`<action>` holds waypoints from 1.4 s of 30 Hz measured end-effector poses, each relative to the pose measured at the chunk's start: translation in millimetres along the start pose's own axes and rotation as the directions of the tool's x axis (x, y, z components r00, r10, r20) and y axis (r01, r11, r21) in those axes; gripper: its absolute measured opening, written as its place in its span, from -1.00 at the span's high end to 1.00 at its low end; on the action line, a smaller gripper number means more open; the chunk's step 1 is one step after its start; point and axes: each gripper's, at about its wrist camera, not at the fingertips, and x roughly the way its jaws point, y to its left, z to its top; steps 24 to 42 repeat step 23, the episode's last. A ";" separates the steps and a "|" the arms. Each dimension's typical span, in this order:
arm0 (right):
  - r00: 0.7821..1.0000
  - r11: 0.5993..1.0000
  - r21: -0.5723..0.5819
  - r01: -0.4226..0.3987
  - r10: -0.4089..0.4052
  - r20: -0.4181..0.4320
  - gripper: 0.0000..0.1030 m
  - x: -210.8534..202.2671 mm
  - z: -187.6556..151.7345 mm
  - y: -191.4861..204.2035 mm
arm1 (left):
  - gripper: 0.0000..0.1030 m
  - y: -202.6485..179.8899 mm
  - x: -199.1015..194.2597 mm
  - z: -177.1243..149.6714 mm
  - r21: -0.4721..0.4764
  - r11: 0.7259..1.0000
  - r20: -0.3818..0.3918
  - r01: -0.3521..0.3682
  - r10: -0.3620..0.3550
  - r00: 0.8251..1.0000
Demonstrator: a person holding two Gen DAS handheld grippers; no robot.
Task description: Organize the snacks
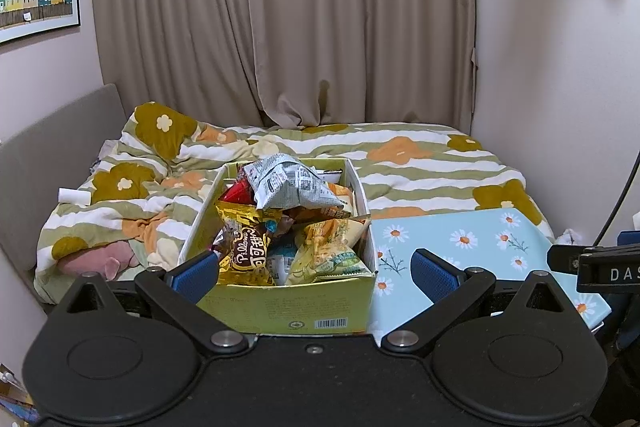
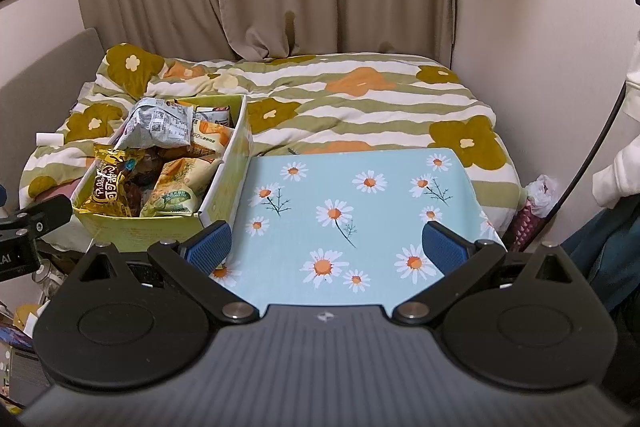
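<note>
Snacks [image 1: 280, 223] lay heaped in a yellow-green cardboard box [image 1: 288, 311] that stood at the left end of the bench [image 2: 360, 195], the small surface with the blue daisy cover, in front of the bed [image 2: 360, 95]. On top of the heap you had a grey printed bag [image 1: 288, 187], below it a gold and brown packet [image 1: 248, 251] and a pale yellow pouch [image 1: 328, 251], with orange packs further back.

Your left gripper [image 1: 316, 271] hovered just before the near wall of the box, its fingers [image 1: 196, 273] wide apart and holding nothing. Your right gripper [image 2: 328, 247] was over the bare part of the bench, beside the box, fingers [image 2: 210, 247] also spread and empty.

I judge these packets to be light, soft and puffed with air, and their film is smooth, so it could slip. The contents are probably brittle, so a hard squeeze in the middle could crush them. It seemed better to take a bag at its sealed edge or a crumpled corner, where the film is flat and folds between the pads. The grey bag looked the easiest one, because it stood highest and free. The packets lay over each other, so lifting one could pull its neighbour out. The box looked stiff enough, but light; it might slide when you pull.
</note>
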 end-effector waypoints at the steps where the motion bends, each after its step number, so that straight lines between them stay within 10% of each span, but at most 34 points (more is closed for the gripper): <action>1: 1.000 1.000 0.001 -0.001 0.001 -0.001 -1.00 1.1 0.1 0.6 | -1.00 0.0 -0.2 0.0 0.000 1.000 -0.001 0.000 0.000 1.000; 42: 1.000 1.000 -0.002 -0.004 0.004 -0.002 -1.00 2.5 1.7 7.9 | -1.00 10.2 0.6 3.2 -0.014 1.000 0.024 -0.011 0.011 1.000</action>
